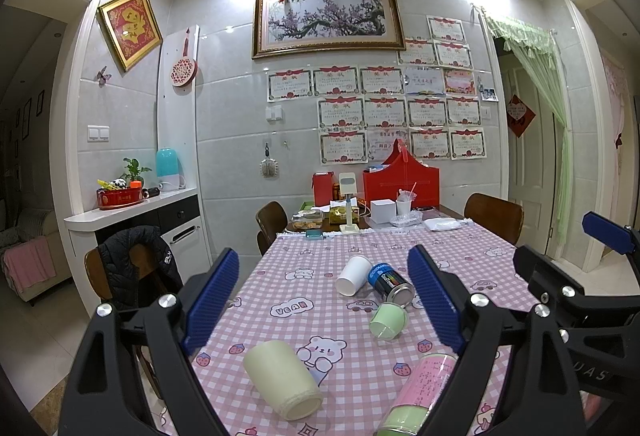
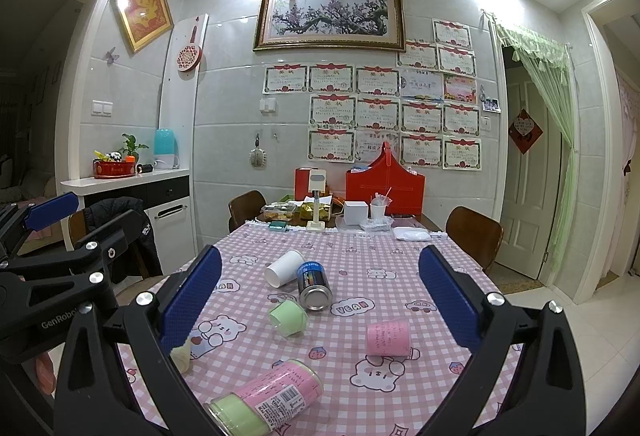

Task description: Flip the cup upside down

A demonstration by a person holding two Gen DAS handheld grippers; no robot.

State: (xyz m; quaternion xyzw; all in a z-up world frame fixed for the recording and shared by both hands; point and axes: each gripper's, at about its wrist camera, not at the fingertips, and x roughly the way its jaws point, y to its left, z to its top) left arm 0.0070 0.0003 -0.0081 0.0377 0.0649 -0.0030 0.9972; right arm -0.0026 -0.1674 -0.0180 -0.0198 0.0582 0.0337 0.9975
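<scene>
Several cups lie on their sides on the pink checked tablecloth (image 1: 320, 316). A cream cup (image 1: 282, 380) lies nearest my left gripper (image 1: 324, 300), which is open and empty above the table. A white paper cup (image 1: 352, 274) (image 2: 284, 268) and a small green cup (image 1: 388, 320) (image 2: 288, 318) lie mid-table. A pink cup (image 2: 388, 338) stands mouth down on the right. My right gripper (image 2: 320, 300) is open and empty, above the near edge of the tablecloth (image 2: 340, 376).
A blue tin can (image 1: 390, 282) (image 2: 314, 286) and a pink-and-green canister (image 1: 420, 396) (image 2: 268, 396) also lie on their sides. Red boxes (image 2: 384, 192), a white box and food containers crowd the far end. Chairs stand on both sides.
</scene>
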